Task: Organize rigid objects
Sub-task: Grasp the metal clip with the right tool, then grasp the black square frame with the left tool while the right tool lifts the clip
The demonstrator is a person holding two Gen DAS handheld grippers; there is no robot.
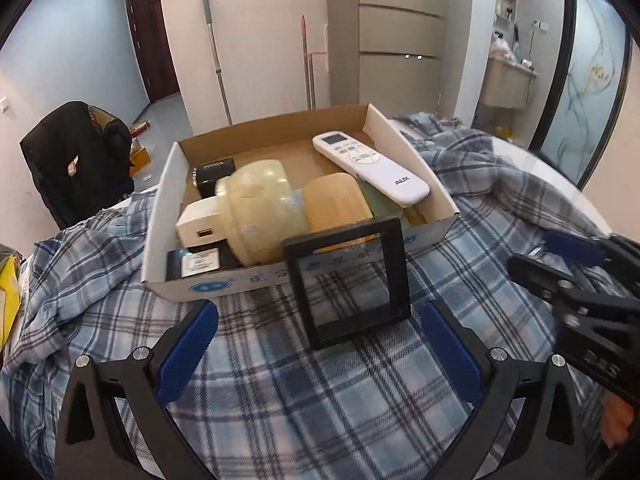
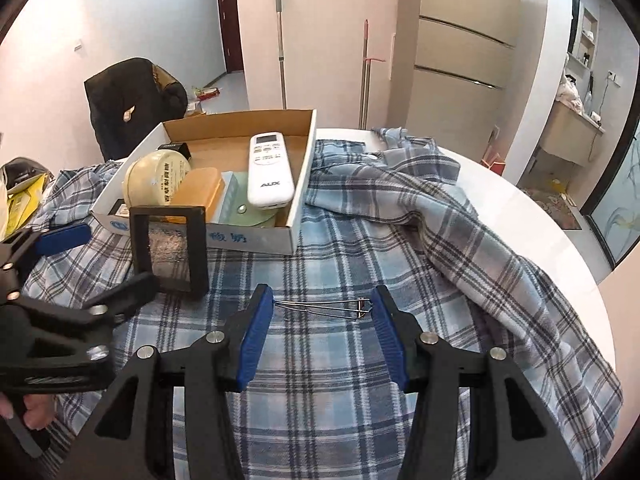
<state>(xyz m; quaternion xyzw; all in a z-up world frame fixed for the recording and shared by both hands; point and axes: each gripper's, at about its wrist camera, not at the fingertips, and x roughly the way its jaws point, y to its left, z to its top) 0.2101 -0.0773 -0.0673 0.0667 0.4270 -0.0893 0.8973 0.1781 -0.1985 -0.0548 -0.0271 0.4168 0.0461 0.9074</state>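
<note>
A black square frame [image 1: 348,280] with a clear pane stands on the plaid cloth, leaning against the front wall of the cardboard box [image 1: 160,216]. My left gripper [image 1: 320,312] is open just short of the frame, one blue pad on either side, touching nothing. In the right wrist view my right gripper [image 2: 322,300] is shut lengthwise on a thin metal nail clipper [image 2: 324,307], above the cloth and to the right of the frame [image 2: 170,250]. The box [image 2: 298,184] holds a white remote [image 2: 268,168], a cream round tub [image 2: 154,180], an orange block [image 2: 198,192] and small black boxes.
A blue plaid cloth [image 2: 360,380] covers the white round table [image 2: 552,240] and bunches up at the right. A chair with a black jacket [image 1: 76,160] stands behind the box on the left. A yellow bag [image 1: 8,300] lies at the left edge.
</note>
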